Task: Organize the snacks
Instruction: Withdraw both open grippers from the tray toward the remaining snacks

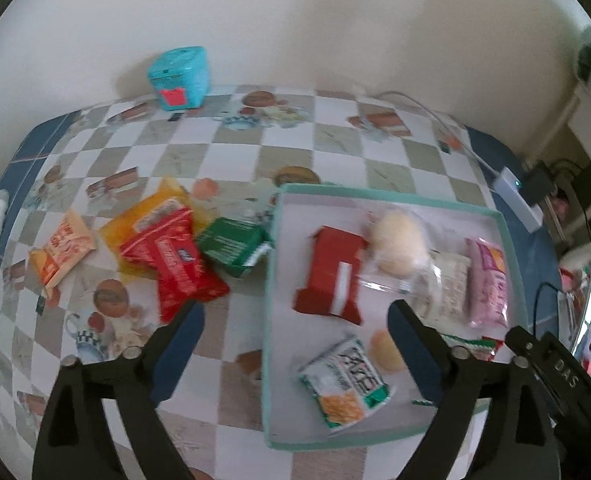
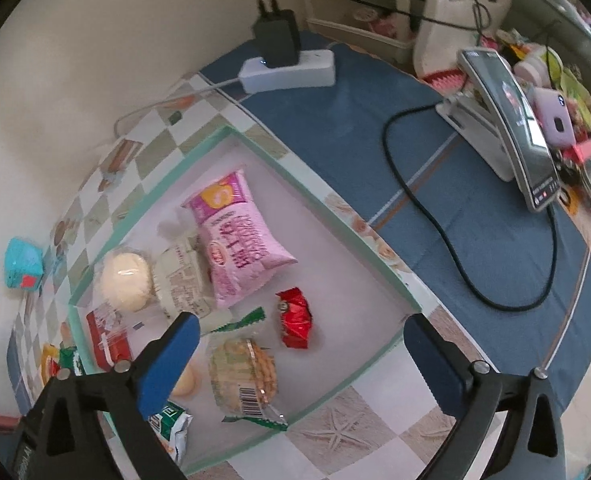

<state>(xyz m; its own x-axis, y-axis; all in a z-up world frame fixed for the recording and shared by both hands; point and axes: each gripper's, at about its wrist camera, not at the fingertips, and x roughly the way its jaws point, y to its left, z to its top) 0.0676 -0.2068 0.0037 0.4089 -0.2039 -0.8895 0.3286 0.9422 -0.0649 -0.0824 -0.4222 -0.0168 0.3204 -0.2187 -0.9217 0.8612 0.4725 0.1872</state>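
While both claws hung spread wide and empty, the left gripper (image 1: 295,344) straddled the shallow teal-rimmed white tray's (image 1: 375,192) edge; the right gripper (image 2: 301,354) hovered over a clear-wrapped round cracker pack (image 2: 243,376) inside.

Both cameras ride on hand-held grippers and look steeply down along blue-padded fingers at a shallow white tray with a mint-green rim (image 1: 273,280), the landmark here. The left wrist view hangs above the tray's left edge, facing the cream wall beyond it, near enough that the tray fills the right half of the frame while the checkered tablecloth (image 1: 231,148) left of it fills the rest. The right wrist view sits close over the tray's near right corner (image 2: 405,334), turned so the wall lies at its left. Both views share the tray's inside, the pink snack bag (image 1: 489,282) (image 2: 237,240) and the turquoise box (image 1: 179,78) (image 2: 23,264) by the wall.
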